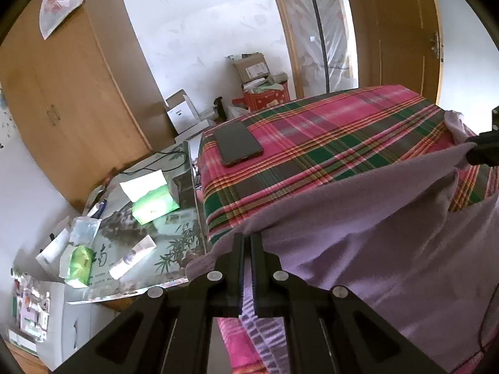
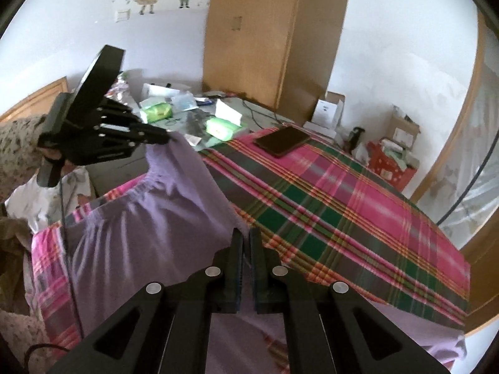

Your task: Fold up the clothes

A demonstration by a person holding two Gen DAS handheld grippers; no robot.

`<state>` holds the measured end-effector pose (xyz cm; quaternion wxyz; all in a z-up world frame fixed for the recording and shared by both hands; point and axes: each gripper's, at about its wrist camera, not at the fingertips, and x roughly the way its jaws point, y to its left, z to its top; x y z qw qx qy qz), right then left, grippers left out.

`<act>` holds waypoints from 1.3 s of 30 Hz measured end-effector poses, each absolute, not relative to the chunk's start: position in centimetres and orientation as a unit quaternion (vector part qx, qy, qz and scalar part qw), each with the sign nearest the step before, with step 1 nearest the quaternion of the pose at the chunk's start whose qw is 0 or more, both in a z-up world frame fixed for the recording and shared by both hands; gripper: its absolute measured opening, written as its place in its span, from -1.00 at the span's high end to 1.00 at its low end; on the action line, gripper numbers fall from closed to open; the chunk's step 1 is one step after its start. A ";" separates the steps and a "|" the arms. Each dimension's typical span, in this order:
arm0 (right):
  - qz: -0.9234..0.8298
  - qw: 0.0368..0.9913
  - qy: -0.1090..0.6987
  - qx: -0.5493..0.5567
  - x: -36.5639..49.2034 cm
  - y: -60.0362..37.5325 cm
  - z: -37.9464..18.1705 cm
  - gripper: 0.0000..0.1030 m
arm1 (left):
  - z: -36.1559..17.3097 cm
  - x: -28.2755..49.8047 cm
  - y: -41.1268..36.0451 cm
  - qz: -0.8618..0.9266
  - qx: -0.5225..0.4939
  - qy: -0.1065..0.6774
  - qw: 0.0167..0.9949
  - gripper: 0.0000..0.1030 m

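Left wrist: both tools (image 1: 248, 240) (image 2: 246, 237) clamped on purple garment (image 1: 358, 218); phone (image 1: 238, 148) beyond

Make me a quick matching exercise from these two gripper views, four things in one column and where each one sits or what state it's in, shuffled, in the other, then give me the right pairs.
Things:
1. purple garment
2. phone
3. green tissue pack
4. left gripper

Places or states:
A. lying flat on the plaid sheet, near its far corner
B. on the cluttered glass-topped table beside the bed
C. lifted off the bed, held at two points
D. shut on a fabric edge

Pairs: 1-C, 2-A, 3-B, 4-D
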<state>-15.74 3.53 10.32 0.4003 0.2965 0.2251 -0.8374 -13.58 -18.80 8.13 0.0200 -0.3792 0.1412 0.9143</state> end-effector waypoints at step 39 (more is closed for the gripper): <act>-0.827 0.407 0.259 0.287 -0.1 5.8 7.9 0.92 | 6.8 2.1 -17.2 0.917 -0.373 0.141 0.014 0.97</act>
